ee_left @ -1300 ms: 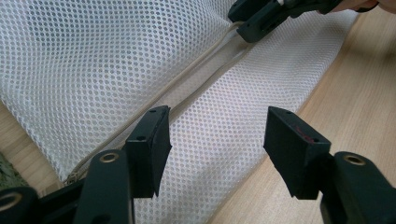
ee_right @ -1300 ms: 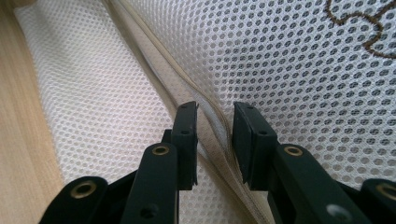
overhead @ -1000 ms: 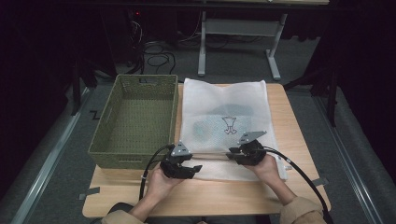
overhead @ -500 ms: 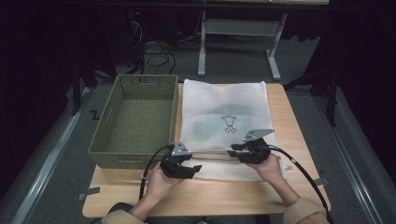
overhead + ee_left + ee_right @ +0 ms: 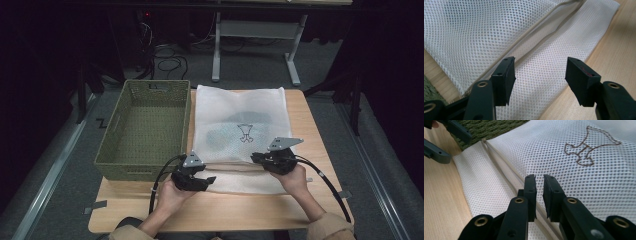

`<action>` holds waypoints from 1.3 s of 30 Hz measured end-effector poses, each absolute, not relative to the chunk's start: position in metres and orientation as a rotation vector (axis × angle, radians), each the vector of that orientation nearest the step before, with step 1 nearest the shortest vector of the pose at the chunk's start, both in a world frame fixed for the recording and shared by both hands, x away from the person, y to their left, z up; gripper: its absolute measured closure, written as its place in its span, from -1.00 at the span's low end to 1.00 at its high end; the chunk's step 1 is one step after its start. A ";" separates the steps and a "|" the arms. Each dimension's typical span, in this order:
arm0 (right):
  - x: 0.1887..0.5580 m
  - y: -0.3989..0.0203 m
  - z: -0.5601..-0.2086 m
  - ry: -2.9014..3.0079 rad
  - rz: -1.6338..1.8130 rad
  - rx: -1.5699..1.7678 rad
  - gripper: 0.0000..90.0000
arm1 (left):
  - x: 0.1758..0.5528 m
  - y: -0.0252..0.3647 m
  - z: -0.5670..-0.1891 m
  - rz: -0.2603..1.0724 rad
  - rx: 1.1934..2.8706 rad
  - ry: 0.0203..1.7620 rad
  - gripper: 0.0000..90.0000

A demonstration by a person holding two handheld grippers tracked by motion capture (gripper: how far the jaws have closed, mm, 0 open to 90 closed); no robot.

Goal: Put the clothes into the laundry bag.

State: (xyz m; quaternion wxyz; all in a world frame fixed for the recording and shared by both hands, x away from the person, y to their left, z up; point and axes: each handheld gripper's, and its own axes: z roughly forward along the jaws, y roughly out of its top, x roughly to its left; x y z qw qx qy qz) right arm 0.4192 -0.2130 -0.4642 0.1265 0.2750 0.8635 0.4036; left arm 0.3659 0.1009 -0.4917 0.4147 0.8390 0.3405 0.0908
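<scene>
Right gripper [image 5: 539,180] has just been closing, nearly shut above the bag's [image 5: 579,185] zipper [image 5: 506,178], gripping nothing visible. Left gripper [image 5: 539,75] gapes over mesh. A pinch could miss the zipper pull.

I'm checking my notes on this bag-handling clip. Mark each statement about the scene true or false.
1. The white mesh laundry bag lies flat on the wooden table. True.
2. The green woven basket holds folded clothes. False: it is empty.
3. The left gripper has wide-open jaws. True.
4. The bag bears a red star. False: a brown outline emblem.
5. The right gripper has jaws nearly together, having just closed. True.
</scene>
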 end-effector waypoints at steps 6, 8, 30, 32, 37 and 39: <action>0.416 -0.220 -0.457 2.474 1.192 0.818 0.72 | 0.366 0.101 -0.491 0.229 2.107 0.857 -0.09; 0.416 -0.224 -0.456 2.459 1.205 0.826 0.71 | 0.366 0.101 -0.491 0.229 2.106 0.857 -0.09; 0.394 -0.272 -0.442 2.331 1.267 0.949 0.58 | 0.365 0.102 -0.491 0.234 2.099 0.861 -0.09; 0.393 -0.274 -0.442 2.324 1.280 0.952 0.58 | 0.365 0.103 -0.491 0.235 2.099 0.862 -0.09; 0.389 -0.277 -0.442 2.325 1.276 0.958 0.54 | 0.365 0.103 -0.491 0.234 2.098 0.863 -0.09; 0.387 -0.278 -0.443 2.324 1.281 0.955 0.53 | 0.365 0.103 -0.491 0.235 2.099 0.863 -0.09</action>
